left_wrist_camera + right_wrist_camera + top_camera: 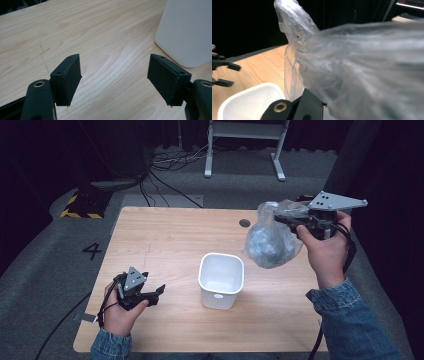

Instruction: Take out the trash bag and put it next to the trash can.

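Plastic bag [270, 242], clear and crumpled, hangs in the air off the right gripper [292, 222], jaws pinched on its gathered top, up over the table's [165, 240] far right side, just right of the white tub [221, 280]. My guess: it's held high so the loose film can open and drop over that tub as a liner. The left gripper [156, 292] waits low near the tub's left side, jaws spread wide and empty, likely ready to steady or tug.
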Action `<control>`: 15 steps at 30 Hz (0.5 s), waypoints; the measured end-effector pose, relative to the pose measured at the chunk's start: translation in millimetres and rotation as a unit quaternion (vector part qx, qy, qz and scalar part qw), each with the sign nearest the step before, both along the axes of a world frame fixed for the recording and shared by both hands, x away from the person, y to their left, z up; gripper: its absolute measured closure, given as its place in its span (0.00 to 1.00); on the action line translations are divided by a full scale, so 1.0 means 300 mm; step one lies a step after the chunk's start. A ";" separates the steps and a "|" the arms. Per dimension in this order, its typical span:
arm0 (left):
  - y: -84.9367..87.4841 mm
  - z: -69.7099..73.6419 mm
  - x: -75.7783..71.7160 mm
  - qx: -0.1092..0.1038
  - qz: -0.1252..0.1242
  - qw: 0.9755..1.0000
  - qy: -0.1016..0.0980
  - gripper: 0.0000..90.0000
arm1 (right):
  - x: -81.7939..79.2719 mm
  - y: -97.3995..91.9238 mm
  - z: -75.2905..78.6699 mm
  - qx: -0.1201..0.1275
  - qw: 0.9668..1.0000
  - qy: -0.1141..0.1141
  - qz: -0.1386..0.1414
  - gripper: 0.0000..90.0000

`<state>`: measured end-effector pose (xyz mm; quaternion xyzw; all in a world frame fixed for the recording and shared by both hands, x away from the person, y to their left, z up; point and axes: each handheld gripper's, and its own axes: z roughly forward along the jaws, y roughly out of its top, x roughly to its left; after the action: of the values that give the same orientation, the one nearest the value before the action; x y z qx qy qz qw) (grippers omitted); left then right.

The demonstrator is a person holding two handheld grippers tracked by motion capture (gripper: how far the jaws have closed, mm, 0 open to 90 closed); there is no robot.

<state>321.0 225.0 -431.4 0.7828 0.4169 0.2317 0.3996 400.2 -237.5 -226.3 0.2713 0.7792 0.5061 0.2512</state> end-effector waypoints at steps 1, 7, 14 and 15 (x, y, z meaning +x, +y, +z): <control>0.003 -0.001 -0.001 0.001 0.001 1.000 0.002 0.29 | 0.007 -0.012 -0.007 -0.001 1.000 0.002 -0.005 1.00; 0.008 -0.013 -0.001 0.006 0.004 1.000 0.008 0.29 | 0.054 -0.066 -0.068 -0.008 0.999 0.020 -0.031 1.00; 0.016 -0.026 -0.001 0.014 0.007 1.000 0.010 0.29 | 0.114 -0.106 -0.164 -0.018 0.998 0.048 -0.045 1.00; 0.017 -0.029 -0.002 0.014 0.008 1.000 0.012 0.29 | 0.122 -0.109 -0.178 -0.020 0.998 0.051 -0.045 1.00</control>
<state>320.5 230.2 -440.2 0.7874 0.4249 0.2315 0.3819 436.9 -270.2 -279.6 0.3262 0.7879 0.4646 0.2388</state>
